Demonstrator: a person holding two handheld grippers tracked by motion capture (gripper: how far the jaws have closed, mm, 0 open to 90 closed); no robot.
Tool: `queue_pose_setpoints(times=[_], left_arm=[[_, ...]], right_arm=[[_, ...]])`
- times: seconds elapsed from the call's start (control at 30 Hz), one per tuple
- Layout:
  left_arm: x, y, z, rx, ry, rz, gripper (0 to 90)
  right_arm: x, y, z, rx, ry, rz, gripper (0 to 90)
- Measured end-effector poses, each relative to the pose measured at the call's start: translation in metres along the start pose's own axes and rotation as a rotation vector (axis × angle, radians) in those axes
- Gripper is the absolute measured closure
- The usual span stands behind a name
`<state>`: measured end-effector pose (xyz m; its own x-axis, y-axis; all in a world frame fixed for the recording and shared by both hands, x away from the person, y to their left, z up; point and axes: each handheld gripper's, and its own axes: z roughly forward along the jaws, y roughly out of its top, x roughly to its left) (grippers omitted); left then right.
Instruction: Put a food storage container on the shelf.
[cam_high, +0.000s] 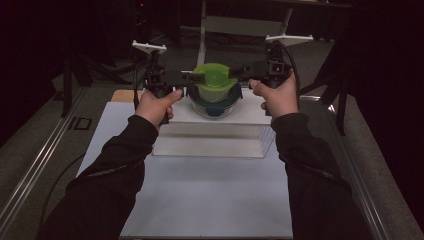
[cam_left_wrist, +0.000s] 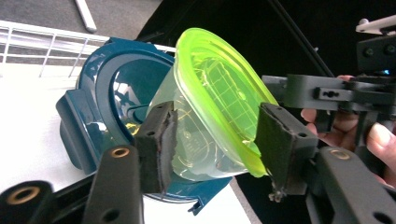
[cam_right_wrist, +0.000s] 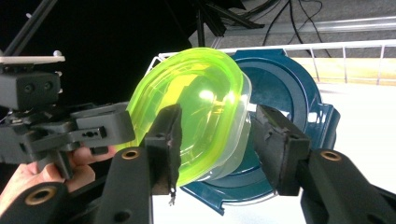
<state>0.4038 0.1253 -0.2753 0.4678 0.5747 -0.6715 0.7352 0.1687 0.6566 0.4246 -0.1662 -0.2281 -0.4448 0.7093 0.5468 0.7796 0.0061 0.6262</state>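
Note:
A clear tub with a neon green lid rests tilted in a teal-rimmed container on a white raised platform. My left gripper comes at the tub from the left and my right gripper from the right, each held in a hand. In the left gripper view the jaws straddle the tub, pads at its wall and lid rim without a clear squeeze. In the right gripper view the jaws straddle the green lid, and teal shows in a gap beside one pad.
The platform stands at the far end of a white sheet covering the table. A white wire rail runs behind the containers. A wooden board lies at the far left. Metal rails edge the table.

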Motion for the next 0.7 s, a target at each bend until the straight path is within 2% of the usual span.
queue_pose_setpoints(times=[0.1, 0.23, 0.27, 0.3, 0.33, 0.4, 0.43, 0.47, 0.53, 0.57, 0.6, 0.63, 0.67, 0.7], left_arm=[[0.002, -0.001, -0.002, -0.004, 0.001, -0.006, 44.4], [0.001, -0.002, -0.014, -0.023, -0.011, 0.004, 44.3], [0.001, -0.002, -0.014, -0.023, -0.011, 0.004, 44.2], [-0.001, -0.003, -0.017, -0.027, -0.006, 0.014, 44.2], [-0.003, -0.004, -0.02, -0.037, 0.003, 0.027, 44.2], [-0.005, -0.006, -0.027, -0.051, -0.003, 0.039, 43.7], [-0.007, -0.008, -0.03, -0.055, 0.006, 0.058, 42.3], [-0.011, -0.012, -0.037, -0.07, 0.028, 0.105, 42.2], [-0.013, -0.015, -0.04, -0.073, 0.027, 0.121, 39.3], [-0.014, -0.021, -0.045, -0.086, 0.022, 0.164, 38.6], [-0.014, -0.021, -0.045, -0.086, 0.022, 0.164, 37.1], [-0.014, -0.028, -0.051, -0.101, 0.008, 0.208, 35.0], [-0.014, -0.028, -0.051, -0.101, 0.008, 0.208, 33.9], [-0.013, -0.032, -0.053, -0.107, 0.003, 0.231, 33.9]], right_arm=[[0.004, -0.002, -0.007, -0.026, 0.004, -0.013, 49.0], [0.013, -0.011, -0.018, -0.042, 0.056, -0.046, 50.0], [0.013, -0.011, -0.018, -0.042, 0.056, -0.046, 50.0], [0.017, -0.018, -0.019, -0.038, 0.064, -0.069, 53.8], [0.017, -0.018, -0.019, -0.038, 0.064, -0.069, 53.8], [0.022, -0.03, -0.019, -0.023, 0.083, -0.091, 58.5], [0.023, -0.034, -0.018, -0.016, 0.095, -0.094, 60.7], [0.024, -0.038, -0.017, -0.013, 0.105, -0.098, 61.7], [0.025, -0.042, -0.015, -0.005, 0.11, -0.103, 63.0], [0.027, -0.048, -0.012, 0.004, 0.127, -0.112, 70.7], [0.027, -0.048, -0.012, 0.004, 0.127, -0.112, 70.7], [0.028, -0.054, -0.008, 0.014, 0.131, -0.123, 76.7], [0.028, -0.054, -0.008, 0.014, 0.131, -0.123, 76.7], [0.028, -0.057, -0.005, 0.019, 0.13, -0.123, 81.1]])
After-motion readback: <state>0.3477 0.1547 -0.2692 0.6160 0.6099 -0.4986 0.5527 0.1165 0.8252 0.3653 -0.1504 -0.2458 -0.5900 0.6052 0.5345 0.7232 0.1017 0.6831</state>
